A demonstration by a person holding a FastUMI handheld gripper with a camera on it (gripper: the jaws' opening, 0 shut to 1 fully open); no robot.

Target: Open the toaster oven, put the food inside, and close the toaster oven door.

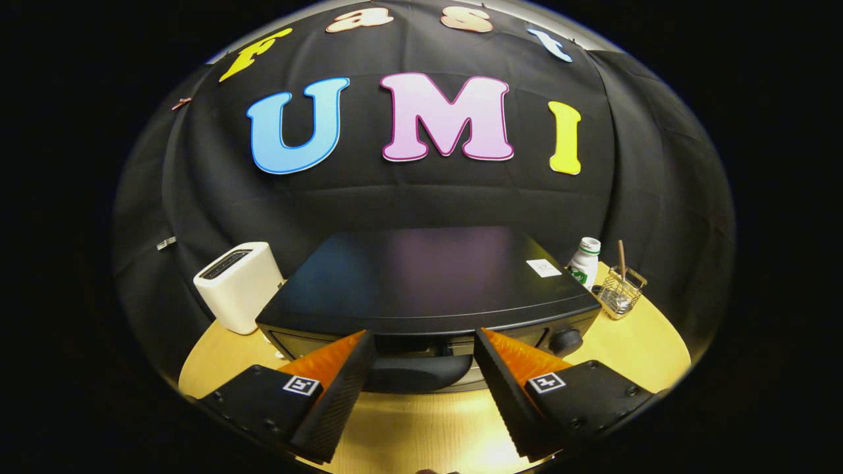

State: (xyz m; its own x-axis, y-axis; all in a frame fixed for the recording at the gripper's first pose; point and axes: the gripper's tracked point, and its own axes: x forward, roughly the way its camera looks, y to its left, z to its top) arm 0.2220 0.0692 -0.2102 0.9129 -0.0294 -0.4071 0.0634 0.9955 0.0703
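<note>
A black toaster oven (428,276) sits on the wooden table, seen from above and in front. Its glossy flat top faces me. The door's dark curved handle (418,372) lies along the front, right between my two fingers. My gripper (425,339) is open, its orange-and-black fingers (336,378) standing either side of the handle, tips close to the oven's front edge, not pressing on it. A round knob (565,340) shows on the oven's front at the right. The door appears closed.
A white two-slot toaster (238,284) stands left of the oven. Right of it are a white bottle with a green label (585,262) and a small wire basket (620,291) holding a stick. The yellow wooden table (632,349) stretches under the fingers.
</note>
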